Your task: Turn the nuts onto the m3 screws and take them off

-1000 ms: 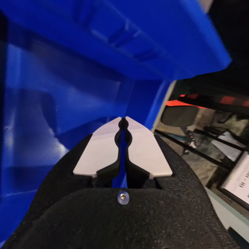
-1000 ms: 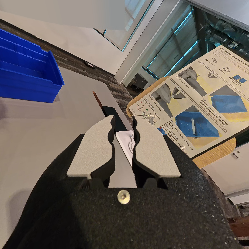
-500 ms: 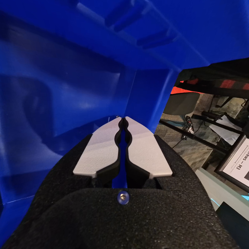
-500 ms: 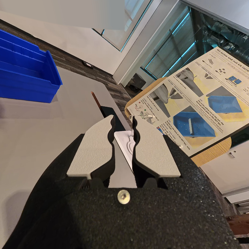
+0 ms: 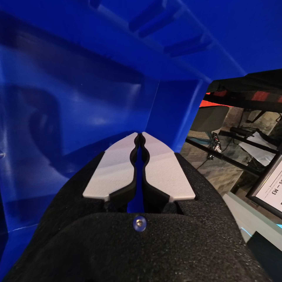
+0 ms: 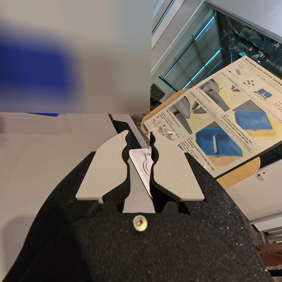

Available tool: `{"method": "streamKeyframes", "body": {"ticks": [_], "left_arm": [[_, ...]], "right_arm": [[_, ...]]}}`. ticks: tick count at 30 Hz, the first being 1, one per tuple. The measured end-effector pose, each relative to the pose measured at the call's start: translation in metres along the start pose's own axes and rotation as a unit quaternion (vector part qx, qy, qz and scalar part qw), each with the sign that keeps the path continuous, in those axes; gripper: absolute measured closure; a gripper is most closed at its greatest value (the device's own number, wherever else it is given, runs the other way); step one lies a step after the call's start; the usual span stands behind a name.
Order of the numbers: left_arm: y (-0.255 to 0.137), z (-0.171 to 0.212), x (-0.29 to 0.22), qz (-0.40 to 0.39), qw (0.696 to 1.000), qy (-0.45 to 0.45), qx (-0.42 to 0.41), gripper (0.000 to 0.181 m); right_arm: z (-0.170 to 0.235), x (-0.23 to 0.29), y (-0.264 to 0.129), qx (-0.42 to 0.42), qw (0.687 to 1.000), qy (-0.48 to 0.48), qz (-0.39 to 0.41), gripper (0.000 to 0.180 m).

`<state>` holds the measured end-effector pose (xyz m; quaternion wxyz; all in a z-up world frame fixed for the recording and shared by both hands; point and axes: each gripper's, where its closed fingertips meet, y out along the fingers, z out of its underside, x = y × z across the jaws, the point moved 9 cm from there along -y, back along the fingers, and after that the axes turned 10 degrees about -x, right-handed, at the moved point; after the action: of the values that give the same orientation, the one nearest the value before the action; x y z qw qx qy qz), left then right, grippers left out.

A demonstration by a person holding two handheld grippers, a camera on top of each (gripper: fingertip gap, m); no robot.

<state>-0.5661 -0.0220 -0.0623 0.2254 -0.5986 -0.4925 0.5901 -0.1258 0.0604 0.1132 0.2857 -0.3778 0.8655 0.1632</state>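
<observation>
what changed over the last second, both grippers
The left gripper moved deeper into the blue bin, whose wall now fills more of its view. It stayed shut, with nothing seen between its fingers. The right gripper stayed open and nearly still above the grey table.

I can't see the floor of the blue bin (image 5: 76, 106) past my left gripper (image 5: 140, 134), so whether its closed tips pinch anything is perhaps unknowable. In the right wrist view a blur patch hides the upper left, and the instruction sheet (image 6: 221, 122) runs off the right edge.
</observation>
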Motion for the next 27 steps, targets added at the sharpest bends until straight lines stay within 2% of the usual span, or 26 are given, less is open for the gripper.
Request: {"method": "streamKeyframes", "body": {"ticks": [11,21,27], "left_arm": [[-0.009,0.001,0.006,-0.036,0.999,-0.002,-0.016,0.181],[-0.003,0.003,-0.001,0.044,0.998,-0.028,-0.03,0.181],[0.0,0.003,0.002,0.036,0.999,-0.016,-0.005,0.181]], "right_arm": [[-0.001,0.001,-0.001,-0.002,1.0,-0.003,0.0,0.156],[-0.001,0.001,-0.001,0.0,1.0,-0.006,0.002,0.156],[-0.001,0.0,0.0,0.001,1.0,-0.005,0.001,0.156]]}}
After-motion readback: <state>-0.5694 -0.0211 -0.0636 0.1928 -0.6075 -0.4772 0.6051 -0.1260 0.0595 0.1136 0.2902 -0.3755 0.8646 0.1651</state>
